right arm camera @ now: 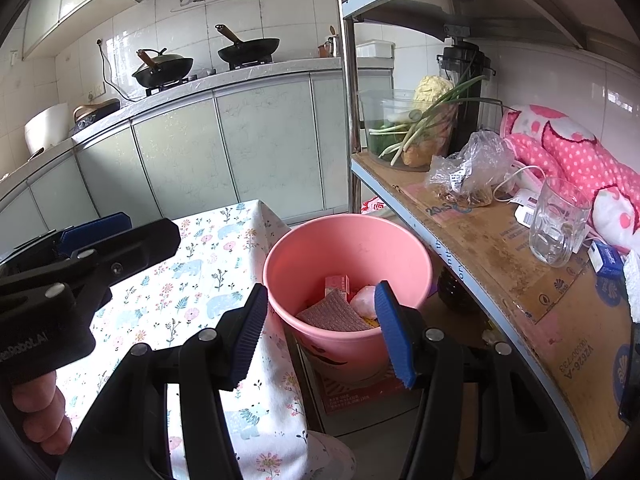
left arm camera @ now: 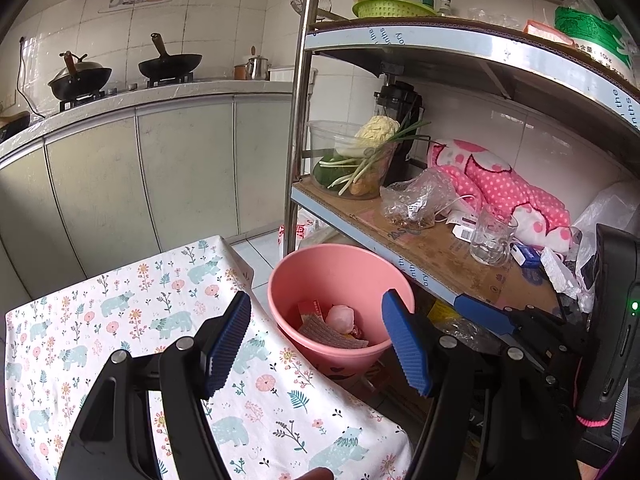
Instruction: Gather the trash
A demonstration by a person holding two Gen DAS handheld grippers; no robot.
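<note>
Right wrist view: pink bin (right arm camera: pixel 347 248) on floor btwn floral-cloth table (right arm camera: pixel 192 280) & shelf rack (right arm camera: pixel 500 248), holding grey ribbed scrap (right arm camera: pixel 332 314), pale pink wad, small carton. Right gripper (right arm camera: pixel 320 328) spread wide, empty; left gripper (left arm camera: pixel 316 344) too.

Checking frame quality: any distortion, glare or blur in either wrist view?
Left wrist: strong fisheye bowing of the shelf edge, dark vignette corners, pink bin sharp. Right wrist: same bowing, glare on the wall tiles, the glass mug in focus.
</note>
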